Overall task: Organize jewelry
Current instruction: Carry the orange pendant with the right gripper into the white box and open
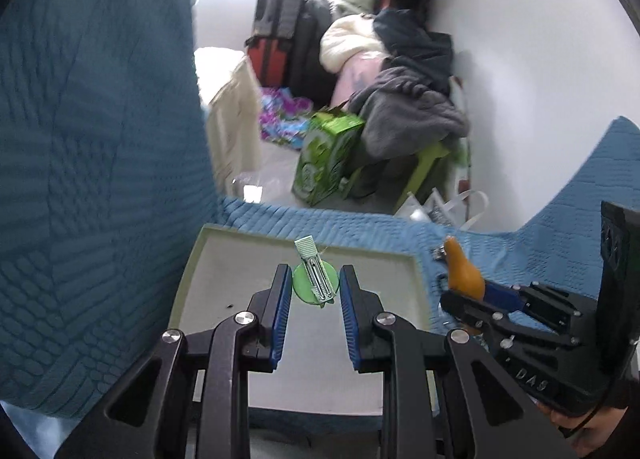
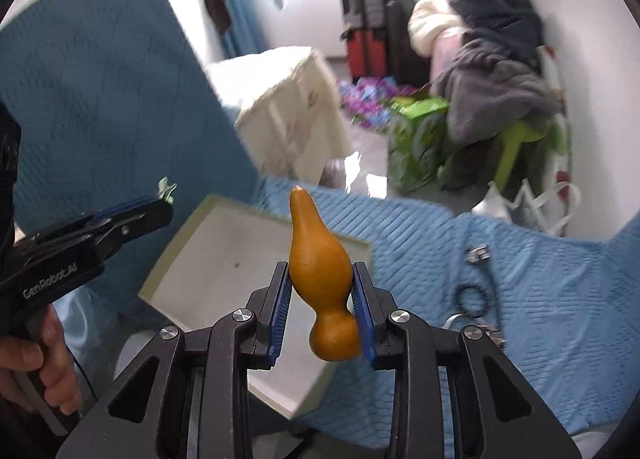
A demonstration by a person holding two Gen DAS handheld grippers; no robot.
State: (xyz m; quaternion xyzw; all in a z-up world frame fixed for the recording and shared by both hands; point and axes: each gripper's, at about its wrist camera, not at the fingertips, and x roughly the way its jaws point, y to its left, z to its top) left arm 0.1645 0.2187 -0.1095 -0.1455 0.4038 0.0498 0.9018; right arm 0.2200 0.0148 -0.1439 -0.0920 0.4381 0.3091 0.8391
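A shallow white tray (image 1: pixel 216 271) lies on the blue quilt; it also shows in the right wrist view (image 2: pixel 208 255). My left gripper (image 1: pixel 312 291) is shut on a green hair clip (image 1: pixel 316 279) with a round disc and holds it over the tray. In the right wrist view the left gripper (image 2: pixel 164 199) shows at the left with the clip's tip (image 2: pixel 166 187) poking out. My right gripper (image 2: pixel 320 283) is shut on an orange gourd-shaped piece (image 2: pixel 320 267), held above the tray's right side. The gourd (image 1: pixel 460 271) also shows in the left wrist view.
On the quilt right of the tray lie a metal clip (image 2: pixel 478 253), a black ring (image 2: pixel 474 299) and more metal pieces (image 2: pixel 492 333). Beyond the bed edge are a green box (image 1: pixel 328 155), a clothes pile (image 1: pixel 400 99), suitcases (image 1: pixel 276 27) and a white hamper (image 2: pixel 292 111).
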